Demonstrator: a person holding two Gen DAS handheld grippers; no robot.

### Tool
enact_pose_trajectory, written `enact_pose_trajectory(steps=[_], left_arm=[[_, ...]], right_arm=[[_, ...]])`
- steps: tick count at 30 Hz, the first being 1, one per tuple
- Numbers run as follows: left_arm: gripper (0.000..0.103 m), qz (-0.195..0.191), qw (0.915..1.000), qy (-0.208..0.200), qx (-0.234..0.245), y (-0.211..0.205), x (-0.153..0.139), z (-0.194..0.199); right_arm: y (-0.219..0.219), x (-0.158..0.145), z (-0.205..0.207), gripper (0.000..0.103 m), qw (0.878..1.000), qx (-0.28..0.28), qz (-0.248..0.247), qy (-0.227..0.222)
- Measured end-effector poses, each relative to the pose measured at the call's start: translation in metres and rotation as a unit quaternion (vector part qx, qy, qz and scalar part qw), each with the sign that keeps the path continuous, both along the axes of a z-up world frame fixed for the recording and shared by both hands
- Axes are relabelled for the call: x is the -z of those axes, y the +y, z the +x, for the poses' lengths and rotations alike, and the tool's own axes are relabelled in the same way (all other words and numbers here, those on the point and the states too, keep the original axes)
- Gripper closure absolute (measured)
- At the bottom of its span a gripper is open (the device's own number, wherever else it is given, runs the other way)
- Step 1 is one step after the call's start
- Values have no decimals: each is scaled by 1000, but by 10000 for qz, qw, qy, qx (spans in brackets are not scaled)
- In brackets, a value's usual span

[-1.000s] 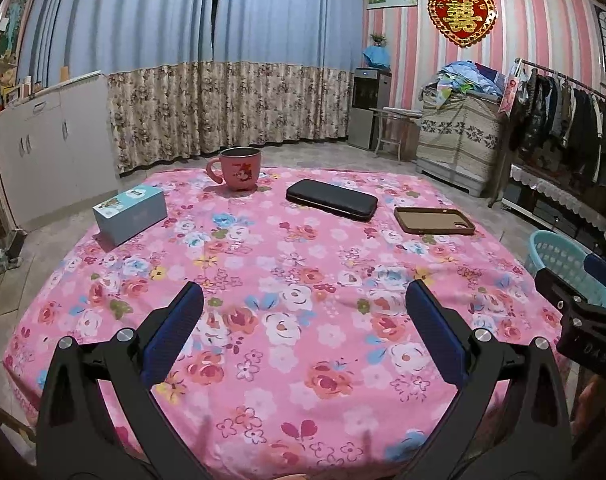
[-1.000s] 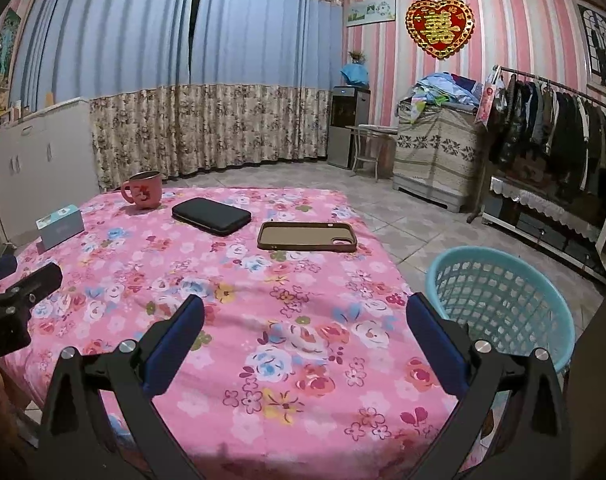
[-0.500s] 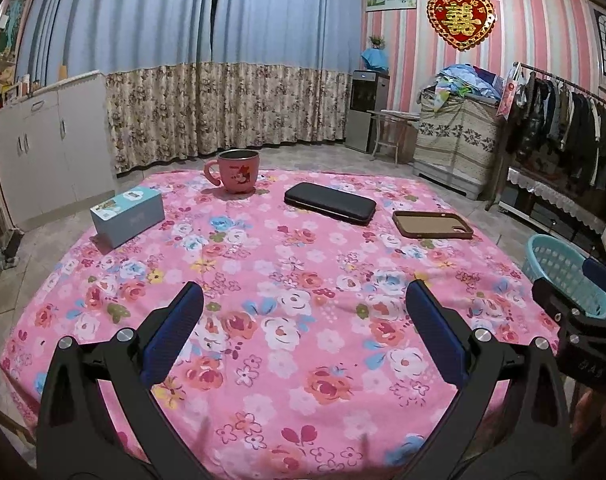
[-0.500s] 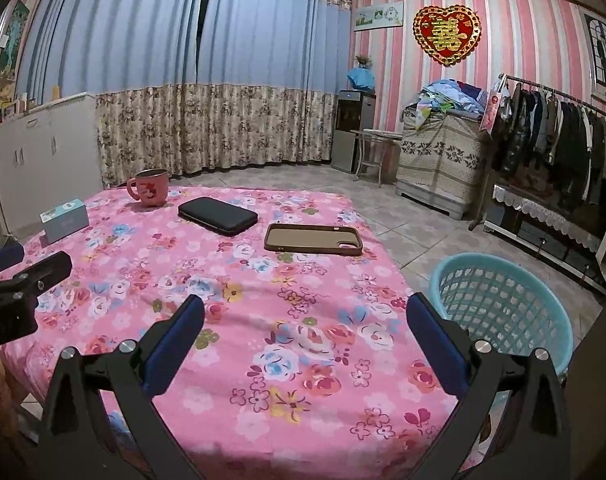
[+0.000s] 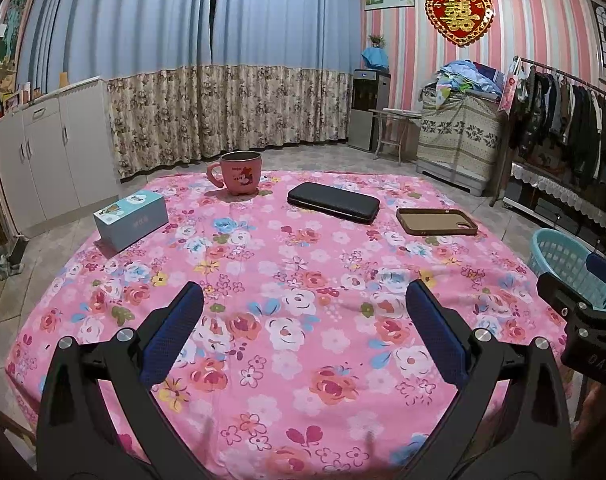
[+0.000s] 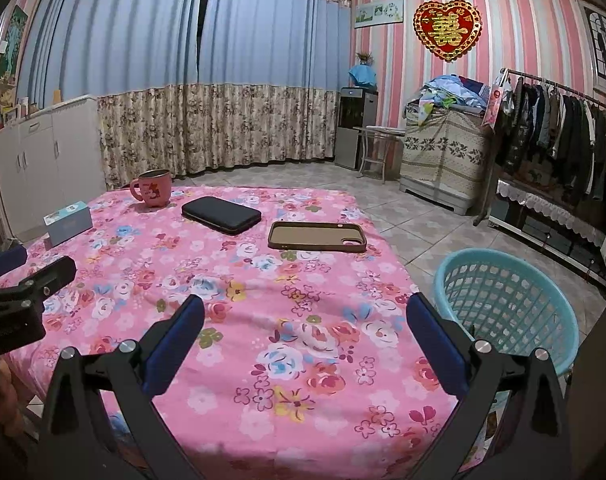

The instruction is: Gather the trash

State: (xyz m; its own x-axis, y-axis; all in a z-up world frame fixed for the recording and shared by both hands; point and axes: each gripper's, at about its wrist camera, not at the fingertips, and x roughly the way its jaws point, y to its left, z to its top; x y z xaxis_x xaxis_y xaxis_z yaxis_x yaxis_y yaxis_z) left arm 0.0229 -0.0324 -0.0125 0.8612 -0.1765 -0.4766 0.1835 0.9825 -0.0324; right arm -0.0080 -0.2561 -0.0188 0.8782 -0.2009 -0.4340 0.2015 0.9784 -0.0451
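Two claws hang wide open and empty over the near edge of a counter draped in a pink flowered cloth (image 5: 303,264): the left claw (image 5: 303,320) above the middle of that edge, the right claw (image 6: 305,322) nearer the right corner, neither touching anything. On the cloth lie a pink mug (image 5: 235,172) at the far edge, a small blue box (image 5: 131,220) by the far left corner, a black case (image 5: 333,201) right of the mug, and a brown phone case (image 5: 436,221) near the far right edge, all well apart from both claws. A teal basket (image 6: 507,304) stands on the floor just off the counter's right side, close beside the right claw; it looks the likely place for trash. No crumpled paper, wrapper or scrap shows on the cloth, so what counts as trash cannot be told from here; the box seems the nearest candidate. The risk is a wrong pick: a claw closing on the phone case or black case would bin something worth keeping. Reaching across for the box could also knock the mug, and a claw dragged low may snag and pull the loose cloth, shifting everything on it.
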Motion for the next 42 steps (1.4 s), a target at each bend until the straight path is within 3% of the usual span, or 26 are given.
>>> enact_pose_trajectory(steps=[42], left_arm=[[5,28,10000,8,-41,5,3,4]], right_arm=[[-1,0,0,4,10000,-7,26,-2]])
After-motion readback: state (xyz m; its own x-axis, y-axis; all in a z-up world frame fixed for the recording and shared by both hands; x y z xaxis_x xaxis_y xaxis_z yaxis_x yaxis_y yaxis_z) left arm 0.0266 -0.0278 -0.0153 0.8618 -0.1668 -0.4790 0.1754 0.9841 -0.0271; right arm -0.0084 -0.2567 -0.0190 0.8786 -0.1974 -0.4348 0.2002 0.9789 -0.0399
